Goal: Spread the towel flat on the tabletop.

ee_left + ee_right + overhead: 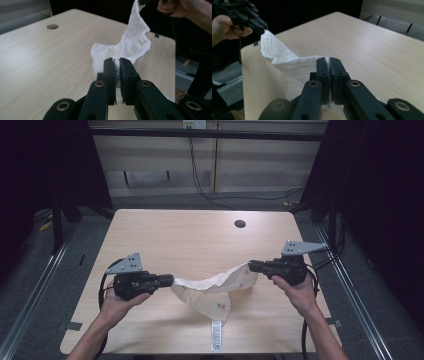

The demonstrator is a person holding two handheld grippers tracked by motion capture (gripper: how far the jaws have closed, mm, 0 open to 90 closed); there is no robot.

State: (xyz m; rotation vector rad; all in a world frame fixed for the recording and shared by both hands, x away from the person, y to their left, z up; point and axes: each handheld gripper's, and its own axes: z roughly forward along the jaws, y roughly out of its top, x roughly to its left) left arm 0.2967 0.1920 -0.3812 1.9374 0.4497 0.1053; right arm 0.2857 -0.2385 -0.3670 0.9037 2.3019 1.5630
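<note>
A white waffle-textured cloth (215,287) hangs between my two grippers above the wooden table (190,235), its middle sagging down to the tabletop, where a long white label trails toward the front edge. My left gripper (170,280) is shut on the cloth's left corner, and its own view has the cloth (132,45) pinched between the jaws (117,61). My right gripper (251,265) is shut on the opposite corner; in its view the cloth (287,62) runs from the closed jaws (329,60) toward the other gripper (249,17).
A round cable hole (240,224) sits in the table's far right area. Metal rails run along the floor on both sides. Cables trail across the floor behind the table, below a wall.
</note>
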